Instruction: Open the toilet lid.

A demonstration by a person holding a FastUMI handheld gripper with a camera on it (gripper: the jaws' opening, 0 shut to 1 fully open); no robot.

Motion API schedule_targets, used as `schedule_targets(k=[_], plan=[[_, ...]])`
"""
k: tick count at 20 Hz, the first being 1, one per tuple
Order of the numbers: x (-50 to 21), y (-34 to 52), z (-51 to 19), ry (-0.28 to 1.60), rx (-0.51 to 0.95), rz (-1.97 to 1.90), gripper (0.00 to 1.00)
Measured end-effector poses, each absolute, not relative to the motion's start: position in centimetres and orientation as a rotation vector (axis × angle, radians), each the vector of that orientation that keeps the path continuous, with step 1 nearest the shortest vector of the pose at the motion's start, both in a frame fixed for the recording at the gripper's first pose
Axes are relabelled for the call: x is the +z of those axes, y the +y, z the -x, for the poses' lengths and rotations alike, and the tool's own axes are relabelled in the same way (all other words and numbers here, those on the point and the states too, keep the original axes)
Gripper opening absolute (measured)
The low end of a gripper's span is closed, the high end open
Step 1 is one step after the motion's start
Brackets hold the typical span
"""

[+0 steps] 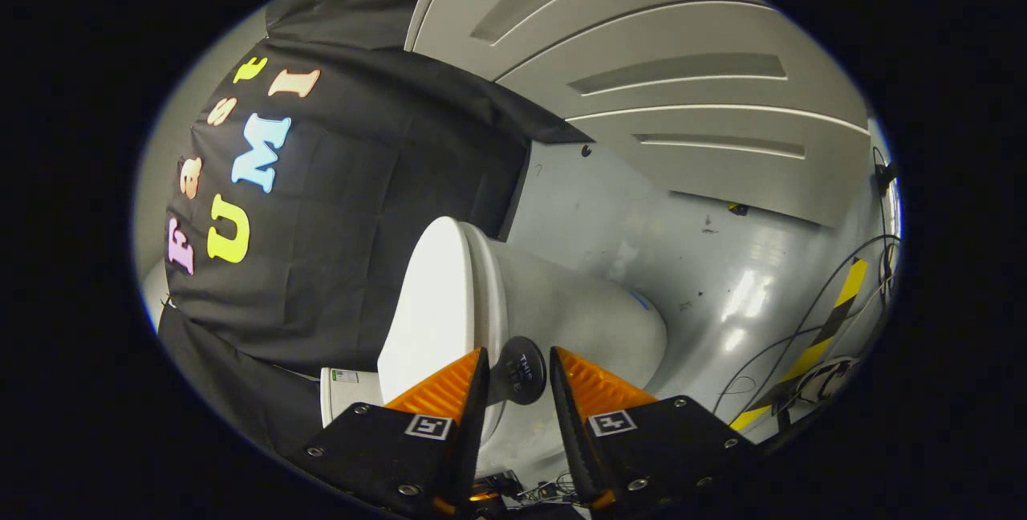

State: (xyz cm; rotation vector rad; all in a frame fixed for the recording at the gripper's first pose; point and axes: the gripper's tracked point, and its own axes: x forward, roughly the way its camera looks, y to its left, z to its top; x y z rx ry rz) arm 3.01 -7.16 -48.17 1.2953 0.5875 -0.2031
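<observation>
The view is rolled hard over, so the toilet lies sideways ahead of the gripper, its white lid facing the black cloth wall and apparently down flat on the seat. At the front edge of the lid sits a dark round knob, and it is right between the fingers. The gripper is spread, a gap showing on each side of the knob, neither finger pressing on it, so nothing is held yet.

Here's the danger, as I read it: the knob is small and rounded, so a squeeze that lands near the tips could slide off once the lid starts to swing. The lid turns on a hinge at the far end of the toilet, out of sight; a straight pull instead of an arc would likely strip the grip. Cables trail on the floor beside the toilet's base, well apart from the knob.
</observation>
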Motion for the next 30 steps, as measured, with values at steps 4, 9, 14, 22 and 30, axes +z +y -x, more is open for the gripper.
schedule_targets(k=[4, 9, 14, 22, 30], plan=[[-48.7, -7.4, -3.2, 0.574, -0.205, -1.327, 0.27], [-47.8, -7.4, -3.0, 0.51, -0.195, -1.337, 0.1], [-47.2, -7.4, -3.2, 0.515, -0.209, -1.253, 0.0], [-42.6, -7.7, -3.9, 0.554, -0.22, -0.952, 0.0], [-36.0, -7.3, -4.2, 0.49, -0.24, -0.866, 0.0]])
